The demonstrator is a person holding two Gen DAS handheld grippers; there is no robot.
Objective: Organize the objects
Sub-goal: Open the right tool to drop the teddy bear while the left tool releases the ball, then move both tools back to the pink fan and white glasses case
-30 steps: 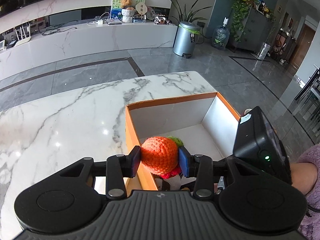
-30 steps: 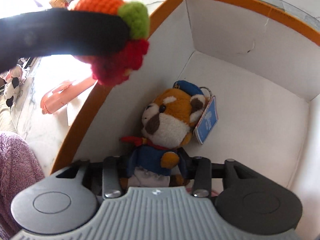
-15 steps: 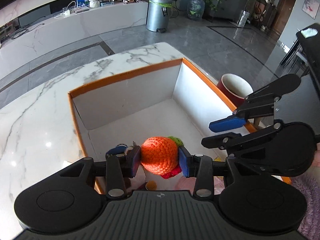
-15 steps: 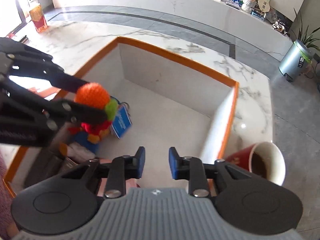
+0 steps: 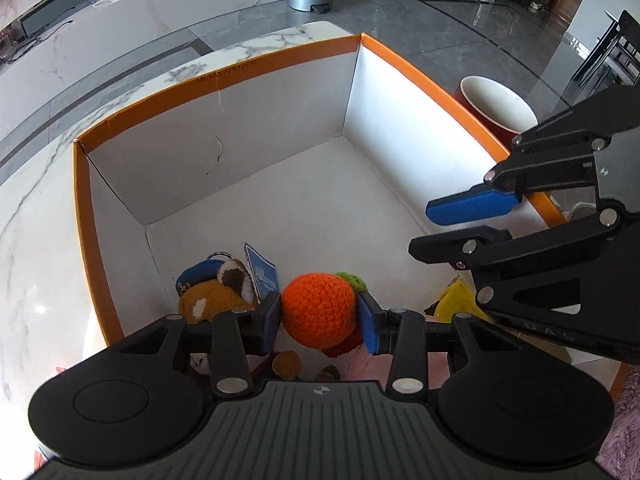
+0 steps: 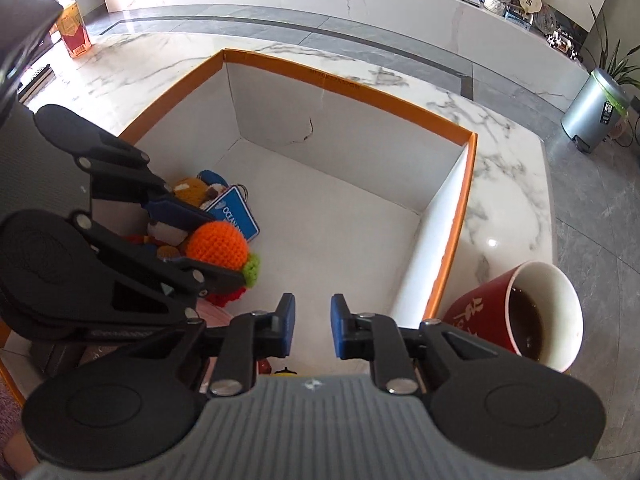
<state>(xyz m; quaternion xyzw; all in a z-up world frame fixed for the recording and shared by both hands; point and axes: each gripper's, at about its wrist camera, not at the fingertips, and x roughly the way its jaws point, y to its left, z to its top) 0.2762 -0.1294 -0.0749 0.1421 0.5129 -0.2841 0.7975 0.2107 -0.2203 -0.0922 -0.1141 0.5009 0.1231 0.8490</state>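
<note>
Hanging low-centre of the frame over the orange-rimmed box [image 5: 412, 68], the crocheted orange toy [image 5: 320, 312], judged light, soft and squashable, was clamped round its middle by the left gripper [image 5: 319, 322], while the right gripper [image 6: 312, 326] was held nearly closed, empty.

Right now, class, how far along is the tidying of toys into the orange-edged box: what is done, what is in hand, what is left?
Done: the plush animal lies inside the box. In hand: the left tongs grip the orange crocheted toy low over the box floor, not yet let go. The right tongs hold nothing, their jaws having just narrowed. Left: release the toy; the red cup stands outside the box.
</note>
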